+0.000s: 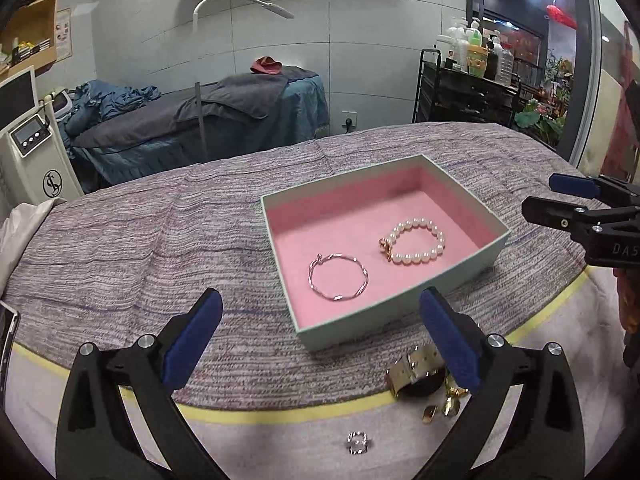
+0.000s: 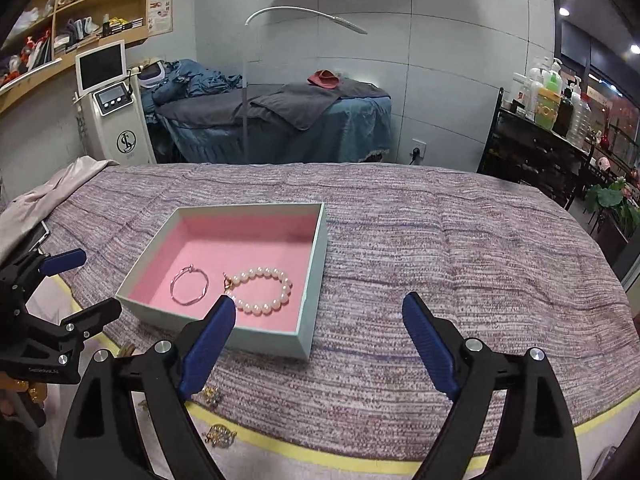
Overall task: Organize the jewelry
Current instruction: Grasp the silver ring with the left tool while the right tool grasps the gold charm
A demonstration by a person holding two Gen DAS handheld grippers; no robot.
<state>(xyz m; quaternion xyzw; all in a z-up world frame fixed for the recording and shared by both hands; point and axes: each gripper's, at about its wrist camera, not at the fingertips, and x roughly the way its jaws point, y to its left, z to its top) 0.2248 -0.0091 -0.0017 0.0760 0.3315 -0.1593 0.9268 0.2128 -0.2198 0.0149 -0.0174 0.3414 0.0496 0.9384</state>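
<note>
Silver ring (image 1: 357, 443), flat, before box (image 1: 400, 316)

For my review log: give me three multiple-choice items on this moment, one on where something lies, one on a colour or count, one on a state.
1. Where does the pearl bracelet lie?
A. in the box
B. on the cloth
C. in a gripper

2. How many bracelets are in the box?
A. one
B. two
C. four

3. How do the left gripper jaws stand?
A. shut on a ring
B. shut, empty
C. open, empty

Key: 1 A, it rests on the pink lining beside the silver bangle. 2 B, only those two show. 3 C, the blue pads stand wide apart with nothing between.
</note>
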